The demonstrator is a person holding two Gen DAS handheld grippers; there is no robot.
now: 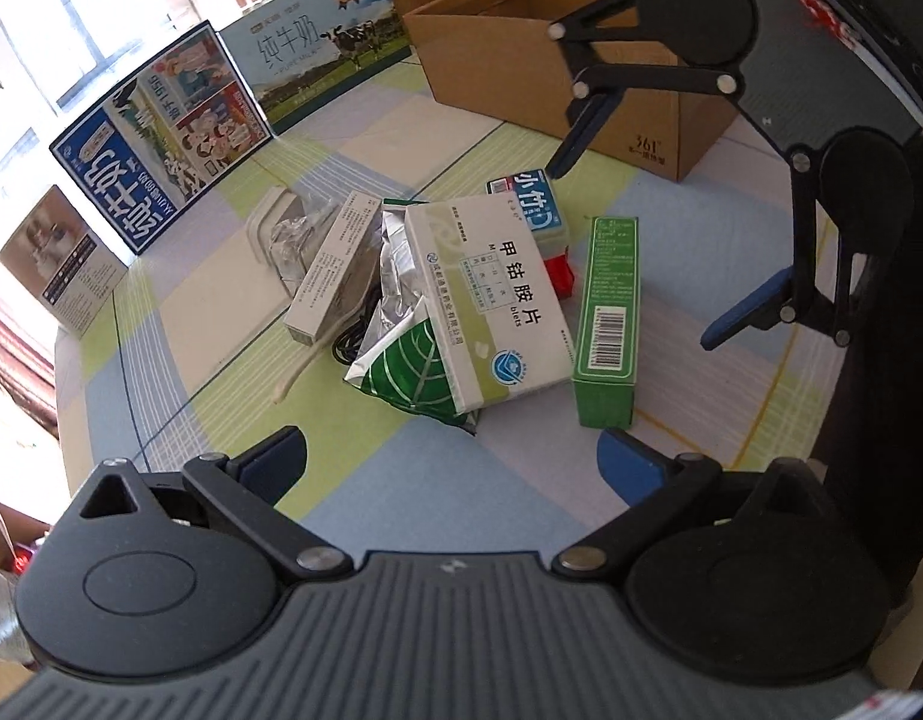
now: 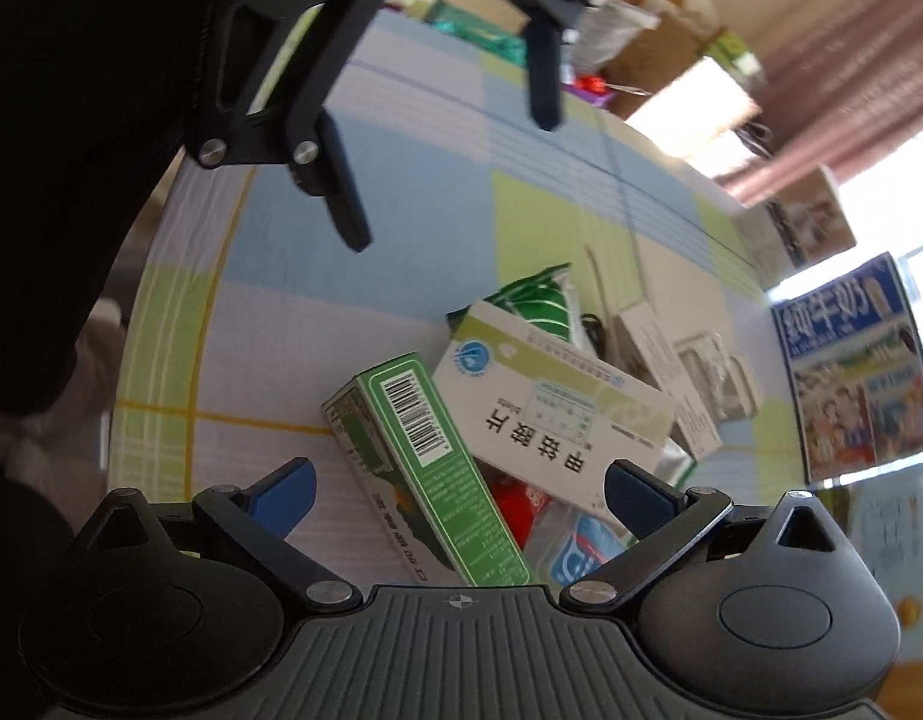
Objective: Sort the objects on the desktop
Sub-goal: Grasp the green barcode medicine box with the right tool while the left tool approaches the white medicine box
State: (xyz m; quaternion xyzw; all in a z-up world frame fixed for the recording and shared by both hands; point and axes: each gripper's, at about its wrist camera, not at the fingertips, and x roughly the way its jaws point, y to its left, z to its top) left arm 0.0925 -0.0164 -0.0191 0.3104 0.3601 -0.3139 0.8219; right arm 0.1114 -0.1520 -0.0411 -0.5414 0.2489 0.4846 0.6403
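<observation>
Presently, both grippers hover above a pile of small packages on a table covered by a pastel checked cloth (image 1: 179, 312). The left gripper (image 1: 455, 468) has its blue-padded fingers spread wide with nothing between them. The right gripper (image 2: 458, 498) is likewise spread wide and empty; in the left wrist view it (image 1: 635, 252) appears at the upper right, above the pile.

Pile contents: a white medicine box (image 1: 491, 306) with green trim lies uppermost, tilted, resting on a green-and-silver foil pouch (image 1: 410, 366). A long green carton (image 1: 608, 318) with a barcode lies just beside the medicine box on the right, apart from it in the left wrist view. A blue-and-white box (image 1: 536, 204) and a red item (image 1: 560, 279) sit behind the medicine box, partly covered. A slim grey-white carton (image 1: 332, 267) lies to the left, beside a clear plastic package (image 1: 281, 234) and a black cable (image 1: 353, 342).

An open cardboard box (image 1: 641, 120) stands on the table behind the pile. Milk cartons (image 1: 167, 138) line the far left edge.
</observation>
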